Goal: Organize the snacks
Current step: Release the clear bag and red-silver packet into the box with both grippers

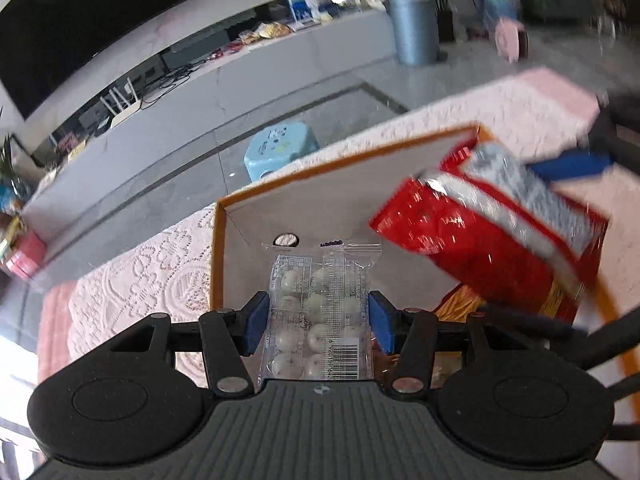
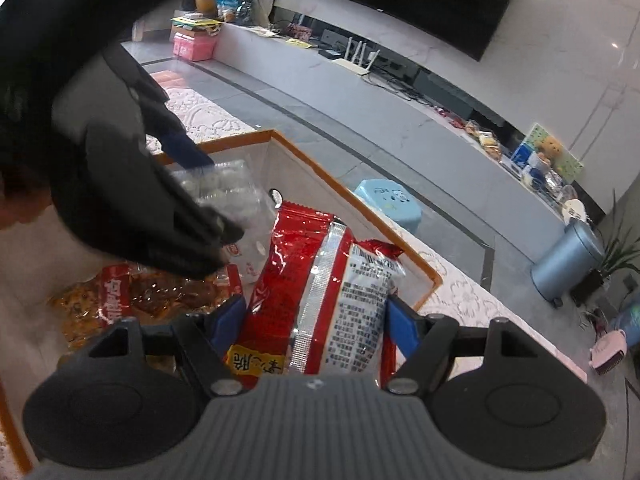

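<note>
My left gripper (image 1: 318,320) is shut on a clear packet of white round candies (image 1: 316,320), held over the inside of an orange-rimmed white box (image 1: 240,216). My right gripper (image 2: 314,326) is shut on a red foil snack bag (image 2: 316,300) with a silver back panel. In the left wrist view that red bag (image 1: 488,236) hangs at the right above the box. In the right wrist view the left gripper (image 2: 192,184) with the clear packet (image 2: 228,192) shows at upper left over the box (image 2: 352,200). Orange-brown snack packets (image 2: 120,296) lie on the box floor.
The box sits on a pink lace-covered table (image 1: 140,280). Beyond it lie a grey tiled floor, a light blue stool (image 1: 280,152), a blue-grey bin (image 1: 414,28) and a long low white TV bench (image 1: 240,72) with more snacks and cables. A person's dark sleeve (image 2: 60,80) fills the left.
</note>
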Demonstrator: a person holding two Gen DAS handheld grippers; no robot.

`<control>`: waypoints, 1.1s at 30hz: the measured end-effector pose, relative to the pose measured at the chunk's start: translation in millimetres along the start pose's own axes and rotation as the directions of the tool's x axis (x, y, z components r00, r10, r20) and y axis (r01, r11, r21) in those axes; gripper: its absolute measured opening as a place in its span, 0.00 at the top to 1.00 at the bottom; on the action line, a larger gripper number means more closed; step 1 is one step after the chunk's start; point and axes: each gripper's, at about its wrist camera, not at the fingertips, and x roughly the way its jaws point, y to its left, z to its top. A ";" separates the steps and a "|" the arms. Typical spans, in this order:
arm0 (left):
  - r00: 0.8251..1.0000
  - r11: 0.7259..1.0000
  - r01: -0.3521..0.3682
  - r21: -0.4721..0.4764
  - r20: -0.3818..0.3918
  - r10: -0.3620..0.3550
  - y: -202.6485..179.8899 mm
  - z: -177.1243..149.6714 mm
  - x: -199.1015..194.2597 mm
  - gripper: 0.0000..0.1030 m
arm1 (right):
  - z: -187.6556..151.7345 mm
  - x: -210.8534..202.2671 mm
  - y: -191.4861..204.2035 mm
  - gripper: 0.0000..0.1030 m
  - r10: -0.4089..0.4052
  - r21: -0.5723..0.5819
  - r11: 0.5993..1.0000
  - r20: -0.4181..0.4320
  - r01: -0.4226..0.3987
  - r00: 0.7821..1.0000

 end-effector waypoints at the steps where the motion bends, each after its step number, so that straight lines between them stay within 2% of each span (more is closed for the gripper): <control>1: 1.000 1.000 -0.001 0.014 -0.012 0.001 -1.5 -0.2 4.7 0.41 | 1.7 4.8 -2.0 0.29 0.007 -0.003 1.000 0.001 -0.007 1.000; 9: 0.997 0.999 -0.014 0.044 -0.071 0.017 -3.1 -2.8 25.3 0.41 | 4.9 33.0 -3.6 0.32 0.028 -0.031 0.999 -0.024 -0.029 0.999; 14: 0.996 0.998 -0.033 0.055 -0.083 0.037 -4.7 -2.3 31.1 0.39 | 4.9 43.8 -1.2 0.34 -0.008 -0.047 0.999 -0.054 0.006 0.999; 20: 0.995 0.998 -0.026 0.064 -0.097 0.033 -5.9 -1.7 32.5 0.32 | 9.6 37.2 -0.9 0.31 -0.024 -0.036 0.999 -0.030 0.023 0.999; 28: 0.995 0.996 -0.053 0.075 -0.075 0.059 -8.1 -2.0 15.4 0.29 | 9.6 27.7 -8.2 0.28 -0.043 -0.021 0.999 -0.020 0.042 0.999; 33: 0.997 0.995 -0.065 0.070 -0.048 0.068 -10.8 -2.0 -5.1 0.29 | 10.6 12.0 -16.1 0.28 -0.032 0.031 0.999 0.002 0.032 0.999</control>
